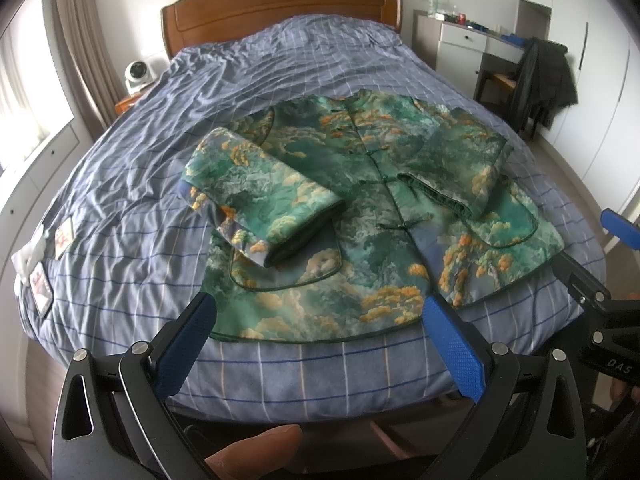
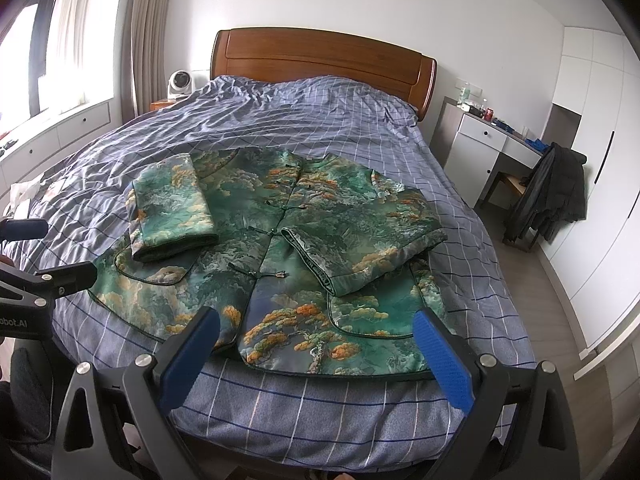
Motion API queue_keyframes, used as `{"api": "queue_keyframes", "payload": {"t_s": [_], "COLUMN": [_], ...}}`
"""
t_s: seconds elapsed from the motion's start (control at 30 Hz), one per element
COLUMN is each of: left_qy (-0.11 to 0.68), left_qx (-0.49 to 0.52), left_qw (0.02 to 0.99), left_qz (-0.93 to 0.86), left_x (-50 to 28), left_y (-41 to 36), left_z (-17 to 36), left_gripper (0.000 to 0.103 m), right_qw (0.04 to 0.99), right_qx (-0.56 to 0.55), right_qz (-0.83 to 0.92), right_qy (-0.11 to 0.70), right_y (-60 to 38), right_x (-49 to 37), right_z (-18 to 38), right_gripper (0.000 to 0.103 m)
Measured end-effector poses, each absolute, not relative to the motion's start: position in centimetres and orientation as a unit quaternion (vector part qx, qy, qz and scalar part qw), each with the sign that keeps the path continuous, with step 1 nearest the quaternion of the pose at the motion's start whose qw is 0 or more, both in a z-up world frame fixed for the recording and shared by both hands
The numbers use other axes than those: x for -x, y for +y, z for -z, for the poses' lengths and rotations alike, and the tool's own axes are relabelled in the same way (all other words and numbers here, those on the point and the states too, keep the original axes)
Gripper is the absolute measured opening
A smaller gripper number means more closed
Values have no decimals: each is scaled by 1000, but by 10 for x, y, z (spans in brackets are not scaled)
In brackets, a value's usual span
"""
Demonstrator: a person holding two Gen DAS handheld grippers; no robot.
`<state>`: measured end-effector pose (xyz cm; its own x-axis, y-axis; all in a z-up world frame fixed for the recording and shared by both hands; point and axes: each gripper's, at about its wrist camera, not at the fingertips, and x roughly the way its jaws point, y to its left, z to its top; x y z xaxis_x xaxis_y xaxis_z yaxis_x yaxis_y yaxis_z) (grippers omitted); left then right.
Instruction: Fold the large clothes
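Bed (image 1: 120, 184) with the blue checked cover takes up most of both views; wooden headboard (image 2: 320, 60) at the far end. Everything below is placed relative to the jacket.

Jacket (image 1: 360, 240), green brocade with orange cloud print, lies flat and front-up on the near half of the bed, collar toward the headboard, hem (image 2: 340, 372) just inside the bed's near edge. Knot buttons down the front look fastened.

Both sleeves are already folded in across the jacket's front: left sleeve (image 1: 260, 196) lies diagonally over the left chest and pocket, right sleeve (image 2: 360, 256) lies over the right side, cuff near the button line. So the sleeve step is done; my read is that the body fold is next.

Left hand-held gripper (image 1: 320, 340) hovers just short of the hem on the jacket's left half, jaws spread wide, holding nothing. Right hand-held gripper (image 2: 316, 354) sits the same way at the hem's right half, wide open, empty. Whether either fingertip touches the fabric is hard to say through the fisheye; probably not.

Next move, as I judge it: each gripper takes one hem corner, pinches all layers, and both lift together and carry the hem up toward the collar. Quilted fabric looks thick, so bite deep. Risk: the sleeves slide off while lifting.
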<state>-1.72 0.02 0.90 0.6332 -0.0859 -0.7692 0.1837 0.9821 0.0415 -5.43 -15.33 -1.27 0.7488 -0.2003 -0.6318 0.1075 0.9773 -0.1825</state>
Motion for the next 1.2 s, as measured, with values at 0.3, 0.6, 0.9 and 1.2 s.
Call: {"api": "queue_keyframes", "payload": {"t_s": [0.3, 0.6, 0.9, 1.2], "left_qy": [422, 422, 423, 425], "left_qx": [-58, -58, -58, -55], "left_qw": [902, 901, 901, 901], "left_qz": [74, 74, 74, 70], "left_x": [17, 18, 18, 18], "left_y": [0, 1, 0, 3], "left_z": [-9, -8, -8, -5], "left_gripper": [103, 103, 103, 103], "right_qw": [932, 933, 933, 934], "right_qx": [68, 68, 60, 65], "right_qz": [83, 81, 74, 68], "right_qy": [345, 345, 348, 346], "right_y": [-153, -153, -155, -153], "right_x": [54, 54, 55, 54], "right_z": [12, 12, 16, 15], "right_gripper": [99, 99, 99, 99]}}
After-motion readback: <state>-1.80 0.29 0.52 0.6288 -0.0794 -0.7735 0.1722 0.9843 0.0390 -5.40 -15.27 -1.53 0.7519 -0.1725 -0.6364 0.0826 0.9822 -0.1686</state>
